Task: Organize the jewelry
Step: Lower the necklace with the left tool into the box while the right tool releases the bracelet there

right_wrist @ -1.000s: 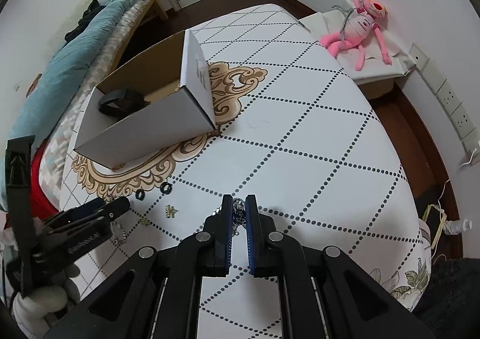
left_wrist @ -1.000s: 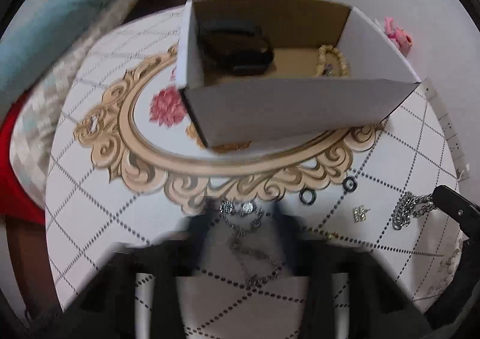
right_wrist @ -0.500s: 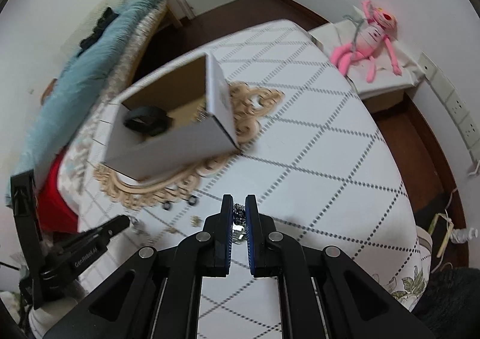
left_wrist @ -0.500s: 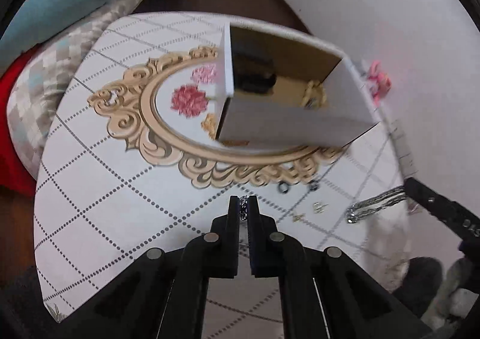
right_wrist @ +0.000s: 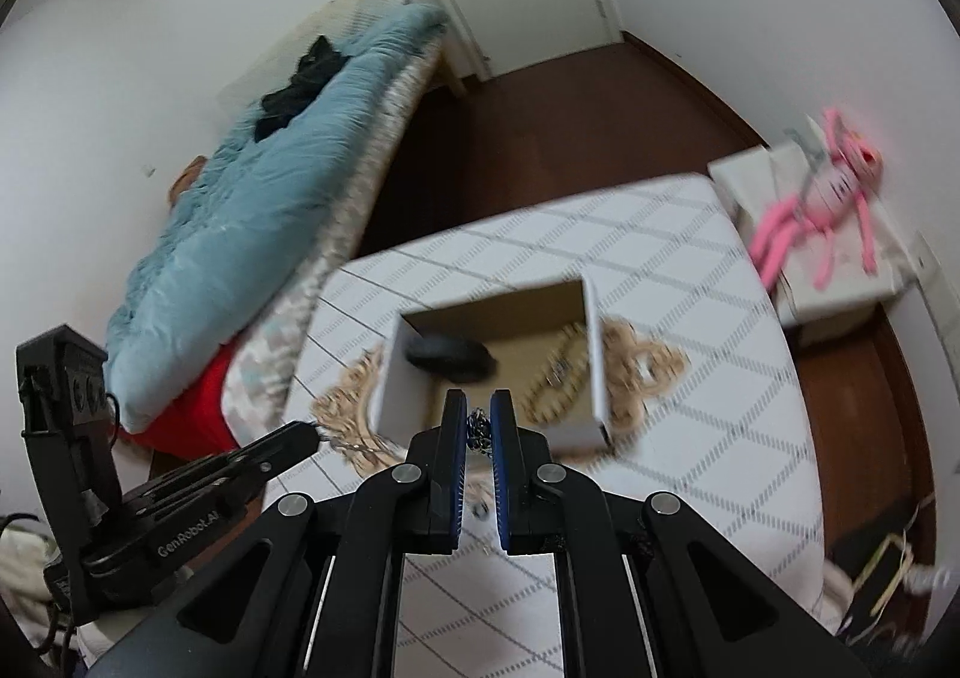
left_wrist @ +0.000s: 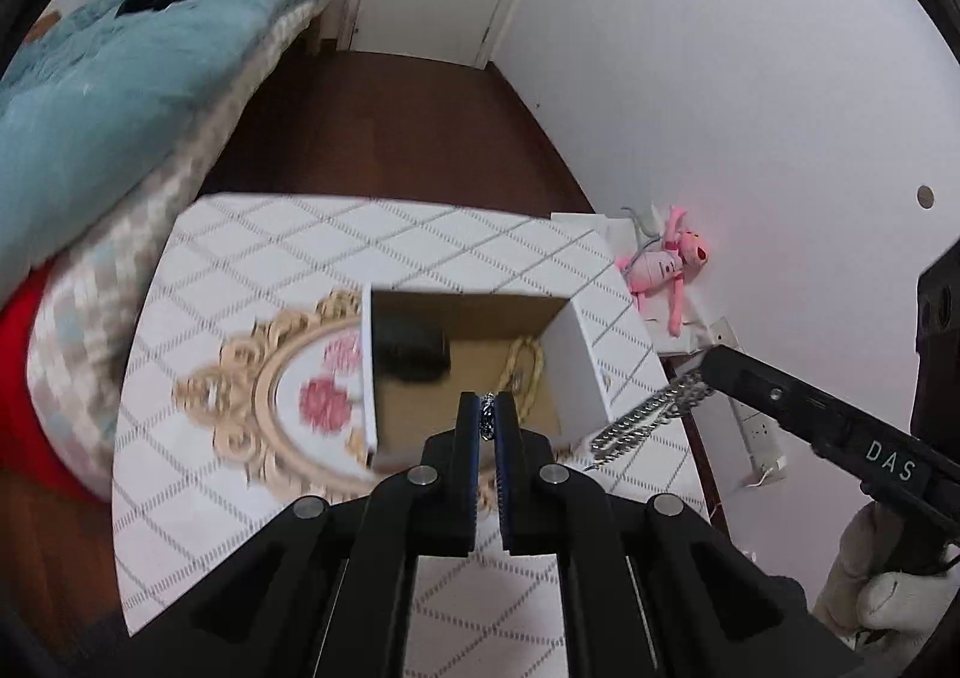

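Left hand-held gripper (left_wrist: 487,419): clamped on thin silver chain (left_wrist: 487,421). Right hand-held gripper (right_wrist: 478,429): pinching chunky silver chain (left_wrist: 651,419). Both above open white cardboard box (left_wrist: 579,360).

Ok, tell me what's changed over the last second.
Both grippers rose off the table, each carrying a silver chain: left gripper one, right gripper the other. They now hang over the box. Both grips stayed shut; box contents unchanged.
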The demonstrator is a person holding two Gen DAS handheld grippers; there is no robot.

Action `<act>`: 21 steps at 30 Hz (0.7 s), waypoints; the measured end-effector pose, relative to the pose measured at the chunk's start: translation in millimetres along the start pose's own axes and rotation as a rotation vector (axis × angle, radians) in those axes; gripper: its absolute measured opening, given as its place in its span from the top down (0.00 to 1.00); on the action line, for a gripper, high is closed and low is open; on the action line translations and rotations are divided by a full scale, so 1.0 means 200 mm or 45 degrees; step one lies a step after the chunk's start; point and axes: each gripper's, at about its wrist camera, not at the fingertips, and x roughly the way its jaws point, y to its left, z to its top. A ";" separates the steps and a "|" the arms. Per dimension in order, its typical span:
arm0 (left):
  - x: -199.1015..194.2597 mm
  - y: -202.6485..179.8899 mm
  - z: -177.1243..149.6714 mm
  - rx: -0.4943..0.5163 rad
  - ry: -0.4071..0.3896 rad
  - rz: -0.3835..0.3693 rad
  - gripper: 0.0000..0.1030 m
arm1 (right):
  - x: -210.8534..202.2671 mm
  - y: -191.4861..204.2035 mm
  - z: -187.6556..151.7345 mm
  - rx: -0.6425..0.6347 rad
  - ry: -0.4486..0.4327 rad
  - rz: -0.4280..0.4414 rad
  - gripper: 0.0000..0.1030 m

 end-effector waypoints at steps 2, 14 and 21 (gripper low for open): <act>0.05 0.00 0.06 0.013 0.018 -0.001 0.98 | 0.04 0.03 0.07 -0.023 0.011 -0.001 0.92; 0.37 0.14 0.13 -0.112 0.256 0.064 0.94 | 0.52 -0.01 0.26 0.008 0.328 0.055 0.92; 0.40 0.20 0.16 -0.139 0.243 0.229 0.25 | 0.84 -0.08 0.29 0.053 0.551 0.048 0.91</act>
